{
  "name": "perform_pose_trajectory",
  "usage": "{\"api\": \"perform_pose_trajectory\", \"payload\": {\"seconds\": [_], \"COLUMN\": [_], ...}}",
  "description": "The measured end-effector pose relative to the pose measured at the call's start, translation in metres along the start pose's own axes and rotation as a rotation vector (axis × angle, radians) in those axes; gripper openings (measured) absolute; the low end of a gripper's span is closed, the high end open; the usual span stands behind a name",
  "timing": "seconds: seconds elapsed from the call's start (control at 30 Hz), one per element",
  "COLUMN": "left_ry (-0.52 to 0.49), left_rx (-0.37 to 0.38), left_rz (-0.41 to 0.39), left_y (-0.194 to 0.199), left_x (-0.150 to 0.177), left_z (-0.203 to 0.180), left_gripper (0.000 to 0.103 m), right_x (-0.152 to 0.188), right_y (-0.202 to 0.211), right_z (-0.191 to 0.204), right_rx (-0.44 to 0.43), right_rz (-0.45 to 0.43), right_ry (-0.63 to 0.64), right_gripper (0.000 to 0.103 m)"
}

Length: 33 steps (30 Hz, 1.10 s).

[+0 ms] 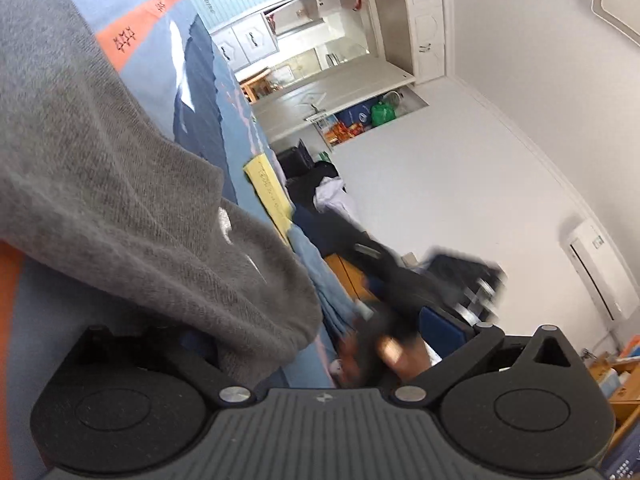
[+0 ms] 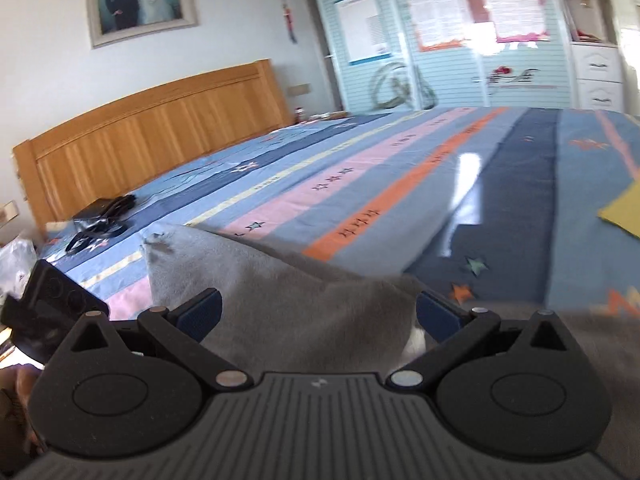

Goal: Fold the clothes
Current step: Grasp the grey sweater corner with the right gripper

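A grey knit garment [image 1: 120,200] lies bunched on the striped bed sheet [image 1: 160,76]. In the left wrist view it drapes over the left side of my left gripper [image 1: 316,320] and hides that finger. The other blue pad [image 1: 440,320] stands far out, so the jaws are wide apart. My right gripper [image 1: 448,280] shows there as a dark blur with a hand [image 1: 396,356] below it. In the right wrist view my right gripper [image 2: 318,316] is open, with a raised fold of the grey garment [image 2: 304,312] between its blue pads [image 2: 200,314].
The bed sheet [image 2: 400,168] stretches ahead to a wooden headboard [image 2: 152,136]. Black cables and a small box [image 2: 100,216] lie near the headboard. A yellow sheet [image 2: 624,212] rests on the bed at right. A black device [image 2: 52,304] sits at the left edge. Cupboards [image 2: 440,40] stand behind.
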<state>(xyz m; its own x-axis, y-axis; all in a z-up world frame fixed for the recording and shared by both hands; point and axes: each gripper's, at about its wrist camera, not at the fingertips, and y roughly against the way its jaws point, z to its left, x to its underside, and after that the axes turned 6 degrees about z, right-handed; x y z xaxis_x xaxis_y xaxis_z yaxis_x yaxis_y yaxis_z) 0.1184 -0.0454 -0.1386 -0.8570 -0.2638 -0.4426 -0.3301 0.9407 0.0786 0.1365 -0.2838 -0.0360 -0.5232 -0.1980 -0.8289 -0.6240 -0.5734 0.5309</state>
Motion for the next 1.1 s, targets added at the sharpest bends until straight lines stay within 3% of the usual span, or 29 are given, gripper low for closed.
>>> {"api": "perform_pose_trajectory", "payload": {"seconds": [0.07,0.13,0.23,0.33,0.43,0.6,0.7,0.8,0.87,0.93,1.0,1.03,1.1], "left_ry": [0.006,0.026,0.037,0.044,0.048,0.049,0.069,0.059,0.051,0.052,0.053,0.052,0.053], "left_rx": [0.032,0.052,0.059,0.053,0.065,0.092,0.078,0.054,0.052,0.05,0.05,0.05,0.052], "left_rz": [0.025,0.059,0.117,0.187,0.196,0.156,0.105,0.103,0.103,0.099,0.095,0.093,0.089], "left_y": [0.006,0.008,0.012,0.017,0.027,0.045,0.053,0.052,0.052,0.053,0.052,0.052,0.052], "left_x": [-0.004,-0.008,-0.011,-0.012,-0.009,-0.002,-0.002,-0.003,-0.003,-0.003,-0.002,-0.002,-0.002], "left_z": [0.001,0.002,0.003,0.005,0.008,0.012,0.017,0.017,0.016,0.016,0.017,0.018,0.019], "left_gripper": [0.102,0.102,0.102,0.102,0.102,0.102,0.102,0.102,0.102,0.102,0.102,0.102,0.102], "right_x": [-0.014,-0.02,-0.021,-0.02,-0.024,-0.027,-0.028,-0.029,-0.03,-0.033,-0.036,-0.037,-0.036], "right_y": [-0.024,-0.043,-0.066,-0.074,-0.072,-0.079,-0.082,-0.088,-0.089,-0.087,-0.082,-0.079,-0.078], "right_z": [0.002,0.002,0.005,0.003,0.001,-0.011,-0.01,-0.008,-0.007,-0.006,-0.005,-0.004,0.002], "right_rx": [0.015,-0.005,0.006,0.016,0.015,-0.03,-0.053,-0.067,-0.058,-0.049,-0.049,-0.049,-0.026], "right_rz": [0.098,0.18,0.286,0.277,0.264,0.348,0.394,0.448,0.46,0.452,0.433,0.423,0.422], "right_ry": [0.075,0.12,0.182,0.201,0.23,0.24,0.266,0.273,0.269,0.259,0.253,0.251,0.279], "right_gripper": [0.096,0.064,0.045,0.046,0.048,0.049,0.049,0.048,0.04,0.021,0.017,0.01,0.01]}}
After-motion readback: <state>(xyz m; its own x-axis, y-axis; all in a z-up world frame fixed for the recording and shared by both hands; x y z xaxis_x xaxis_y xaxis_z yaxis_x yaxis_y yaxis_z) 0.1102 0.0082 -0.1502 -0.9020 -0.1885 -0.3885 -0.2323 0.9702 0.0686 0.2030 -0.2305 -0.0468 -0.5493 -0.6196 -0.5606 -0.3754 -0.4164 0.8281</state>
